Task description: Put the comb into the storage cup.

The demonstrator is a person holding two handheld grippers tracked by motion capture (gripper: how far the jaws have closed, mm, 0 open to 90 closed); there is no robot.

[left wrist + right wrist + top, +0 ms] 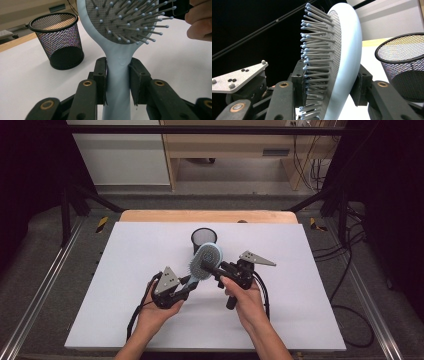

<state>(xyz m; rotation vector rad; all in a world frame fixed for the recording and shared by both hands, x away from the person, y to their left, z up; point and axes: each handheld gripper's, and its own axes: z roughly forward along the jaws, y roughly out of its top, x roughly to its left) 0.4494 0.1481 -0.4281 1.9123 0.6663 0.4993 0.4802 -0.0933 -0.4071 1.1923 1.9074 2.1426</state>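
Pale-blue plastic hairbrush [204,262] is held above the white worktop [125,270], its handle clamped by the left tongs [184,287] and its head pinched by the right tongs [210,268]. Judged from this, lifting is done; placing in the black mesh cup [204,238], just behind, seems left. No writing can be read.

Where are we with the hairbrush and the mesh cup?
Done: the hairbrush is off the table, left gripper shut on its handle. In hand: the right gripper is clamped across the brush head, one pad on the bristles, one on the back, so it looks like a handover. Left: the black mesh cup stands behind, apparently empty; the brush likely goes there.
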